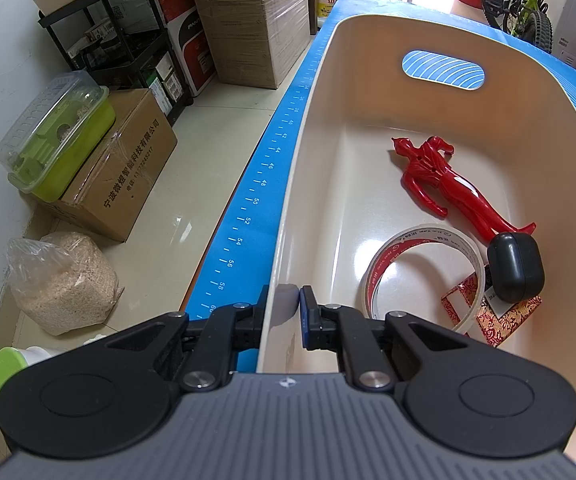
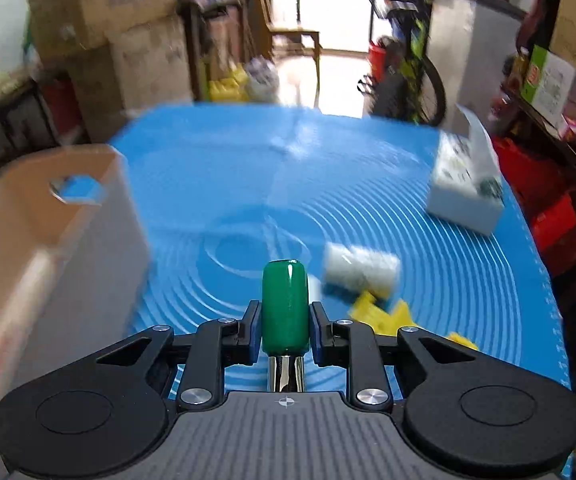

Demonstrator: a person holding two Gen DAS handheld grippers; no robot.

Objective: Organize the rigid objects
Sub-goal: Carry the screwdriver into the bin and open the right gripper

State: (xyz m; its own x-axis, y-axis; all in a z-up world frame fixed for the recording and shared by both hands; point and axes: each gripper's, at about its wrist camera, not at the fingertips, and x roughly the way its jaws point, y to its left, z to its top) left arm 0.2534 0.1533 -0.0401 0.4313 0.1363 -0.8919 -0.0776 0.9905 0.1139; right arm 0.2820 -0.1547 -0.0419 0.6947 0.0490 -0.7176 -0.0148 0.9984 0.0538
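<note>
Left wrist cam is showing the bin's inside: red figurine, tape roll, black case. Left gripper fingers are clamping the bin's near wall. Right cam, blurred: right gripper is pinching a glossy green, chrome-ended handle above the blue desk w/ yellow pieces, white box; cartons behind.

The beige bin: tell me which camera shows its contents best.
Left wrist view. It looks down into the beige bin, showing the red figure, tape roll and black case. The right wrist view shows only its blurred outer wall.
</note>
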